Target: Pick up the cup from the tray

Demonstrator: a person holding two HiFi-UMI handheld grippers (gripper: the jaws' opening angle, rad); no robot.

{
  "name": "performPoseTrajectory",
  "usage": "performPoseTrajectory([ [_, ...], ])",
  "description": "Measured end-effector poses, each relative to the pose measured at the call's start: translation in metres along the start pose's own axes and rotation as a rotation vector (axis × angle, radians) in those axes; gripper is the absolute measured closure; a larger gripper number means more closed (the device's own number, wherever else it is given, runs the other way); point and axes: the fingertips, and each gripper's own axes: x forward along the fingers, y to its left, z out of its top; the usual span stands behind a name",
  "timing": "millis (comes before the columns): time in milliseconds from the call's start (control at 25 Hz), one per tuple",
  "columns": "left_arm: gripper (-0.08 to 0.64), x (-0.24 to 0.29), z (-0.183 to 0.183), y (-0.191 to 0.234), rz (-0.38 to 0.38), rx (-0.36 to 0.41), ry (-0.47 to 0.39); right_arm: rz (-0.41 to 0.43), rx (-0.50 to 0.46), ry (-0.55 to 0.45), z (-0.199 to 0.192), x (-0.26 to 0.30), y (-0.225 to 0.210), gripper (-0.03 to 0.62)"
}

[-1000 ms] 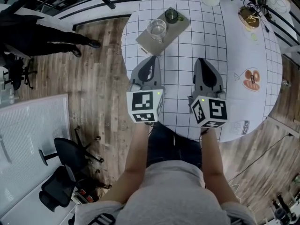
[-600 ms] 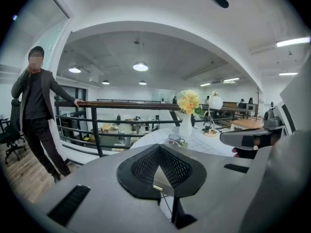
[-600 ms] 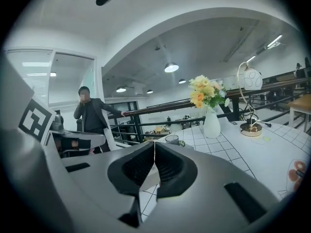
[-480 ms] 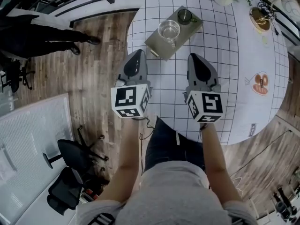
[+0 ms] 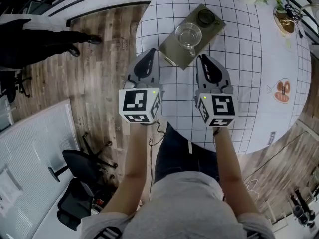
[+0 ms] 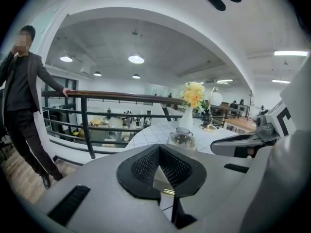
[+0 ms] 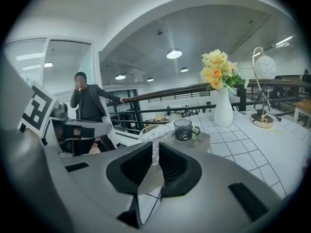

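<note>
My left gripper [image 5: 150,53] and right gripper [image 5: 203,59] now sit closer to the tray [image 5: 175,50], flanking its near corner.

Head view overhead, gripper views share tray [image 5: 174,52]

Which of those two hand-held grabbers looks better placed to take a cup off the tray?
Right, probably. The right gripper is nearer the tray, and the clear glass cup stands straight ahead in the right gripper view. The left gripper sits further off to the side. Both are shut and empty.
</note>
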Motion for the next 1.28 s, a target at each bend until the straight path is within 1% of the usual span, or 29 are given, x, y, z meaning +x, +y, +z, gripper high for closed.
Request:
performPoseTrajectory([
  [280,0.552,0.017,-0.008,0.017,-0.028,0.042,0.028,0.013,-0.053,0.071,-0.019,0.028,0.008,0.577],
  [320,0.552,0.019,-0.009,0.018,-0.033,0.048,0.030,0.014,-0.062,0.080,-0.021,0.030,0.009,0.558],
  [360,0.552,0.021,-0.009,0.020,-0.038,0.055,0.031,0.015,-0.070,0.089,-0.022,0.033,0.010,0.499],
  [400,0.552,0.022,-0.010,0.021,-0.043,0.061,0.031,0.016,-0.075,0.097,-0.024,0.035,0.010,0.483],
  [560,0.552,0.026,-0.011,0.024,-0.074,0.087,0.028,0.013,-0.072,0.111,-0.030,0.043,0.010,0.483],
  [720,0.552,0.032,-0.009,0.017,-0.150,0.124,0.009,0.012,-0.072,0.114,-0.032,0.050,0.008,0.483],
  [760,0.552,0.034,-0.008,0.015,-0.168,0.134,0.005,0.010,-0.074,0.110,-0.032,0.051,0.007,0.492],
  [800,0.552,0.036,-0.008,0.014,-0.181,0.143,0.007,0.009,-0.076,0.106,-0.032,0.051,0.007,0.526],
  [960,0.552,0.047,-0.012,0.011,-0.208,0.184,0.053,0.018,-0.104,0.099,-0.031,0.050,0.003,0.534],
  [1080,0.547,0.052,-0.013,0.003,-0.257,0.209,0.062,0.046,-0.132,0.105,-0.030,0.049,0.002,0.538],
  [1160,0.470,0.055,-0.015,-0.004,-0.299,0.226,0.068,0.073,-0.146,0.109,-0.031,0.048,0.001,0.538],
  [1200,0.444,0.056,-0.017,-0.008,-0.320,0.240,0.076,0.085,-0.155,0.110,-0.031,0.048,0.001,0.538],
  [1280,0.421,0.058,-0.023,-0.016,-0.354,0.277,0.099,0.109,-0.168,0.107,-0.031,0.047,0.000,0.538],
])
